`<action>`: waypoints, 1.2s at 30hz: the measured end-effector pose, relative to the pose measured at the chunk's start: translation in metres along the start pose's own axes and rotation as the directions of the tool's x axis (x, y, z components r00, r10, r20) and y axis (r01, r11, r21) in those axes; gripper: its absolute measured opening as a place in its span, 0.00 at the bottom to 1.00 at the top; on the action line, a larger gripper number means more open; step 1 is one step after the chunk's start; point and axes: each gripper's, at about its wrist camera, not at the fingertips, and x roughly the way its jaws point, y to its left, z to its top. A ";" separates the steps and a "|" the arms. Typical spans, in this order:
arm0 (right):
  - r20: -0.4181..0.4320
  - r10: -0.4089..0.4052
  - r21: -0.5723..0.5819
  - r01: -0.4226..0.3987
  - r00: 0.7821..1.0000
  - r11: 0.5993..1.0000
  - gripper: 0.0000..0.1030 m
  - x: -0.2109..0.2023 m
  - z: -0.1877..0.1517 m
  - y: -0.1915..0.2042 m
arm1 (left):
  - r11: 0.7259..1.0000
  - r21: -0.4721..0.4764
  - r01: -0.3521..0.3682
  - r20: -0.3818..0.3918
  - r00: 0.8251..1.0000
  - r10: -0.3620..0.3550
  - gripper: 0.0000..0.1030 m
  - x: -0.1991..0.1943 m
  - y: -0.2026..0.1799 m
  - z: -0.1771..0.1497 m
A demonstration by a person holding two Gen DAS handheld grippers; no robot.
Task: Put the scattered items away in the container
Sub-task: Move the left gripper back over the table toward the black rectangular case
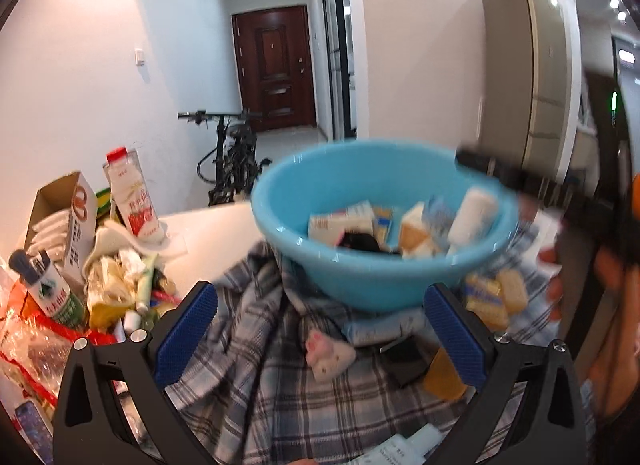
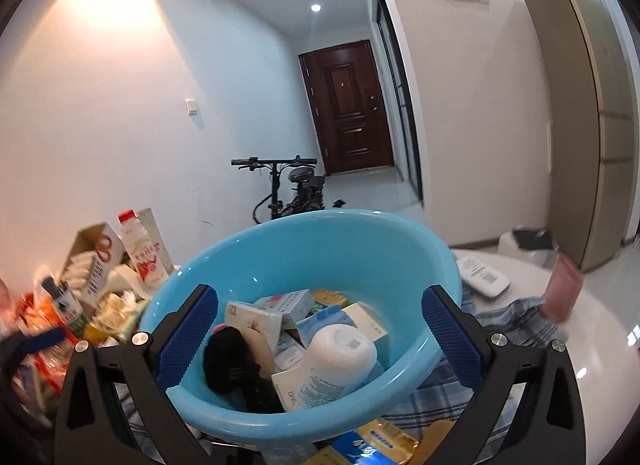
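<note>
A: Several items are already held in the blue basin: small boxes, a white bottle, a black bundle.

B: And what is left?

A: A pink-and-white plush, yellow packets, and what may be a black box are seen on the plaid cloth over the desk.

B: The claws?

A: The left claw and right claw are spread wide, nothing gripped.

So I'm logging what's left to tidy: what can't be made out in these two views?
- Left wrist: the yellow packets beside the blue basin are motion-blurred, labels unreadable.
- Left wrist: the right gripper is a dark smear, its jaws unclear.
- Right wrist: items under the basin are cut off by the bottom edge.
- Right wrist: the black object in the basin is too dark to identify.
</note>
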 end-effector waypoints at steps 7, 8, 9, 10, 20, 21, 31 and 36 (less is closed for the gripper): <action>-0.004 -0.033 0.066 0.033 0.999 0.997 1.00 0.009 -0.002 -0.022 | 0.990 -0.089 0.105 -0.193 0.974 -0.121 1.00 0.051 -0.022 -0.030; -0.007 -0.035 0.073 0.035 0.999 0.997 1.00 0.010 -0.002 -0.024 | 0.989 -0.102 0.109 -0.217 0.968 -0.129 1.00 0.057 -0.024 -0.032; -0.009 -0.041 0.072 0.041 0.999 0.997 1.00 0.011 -0.002 -0.025 | 0.986 -0.121 0.118 -0.237 0.961 -0.144 1.00 0.064 -0.025 -0.034; -0.009 -0.050 0.065 0.050 0.999 0.997 1.00 0.011 -0.002 -0.026 | 0.982 -0.141 0.125 -0.251 0.955 -0.157 1.00 0.069 -0.025 -0.036; 0.014 -0.074 0.024 0.074 0.997 0.997 1.00 0.008 -0.001 -0.020 | 0.952 -0.276 0.131 -0.283 0.936 -0.211 0.99 0.087 -0.020 -0.045; 0.015 -0.077 0.017 0.077 0.997 0.997 1.00 0.008 -0.001 -0.019 | 0.952 -0.275 0.134 -0.283 0.935 -0.213 0.99 0.087 -0.022 -0.045; 0.021 -0.092 -0.015 0.093 0.996 0.996 1.00 0.007 -0.001 -0.012 | 0.957 -0.246 0.155 -0.268 0.938 -0.221 0.93 0.081 -0.030 -0.049; 0.014 -0.095 -0.018 0.095 0.995 0.995 1.00 0.010 -0.003 -0.013 | 0.948 -0.271 0.167 -0.267 0.933 -0.240 0.89 0.080 -0.024 -0.052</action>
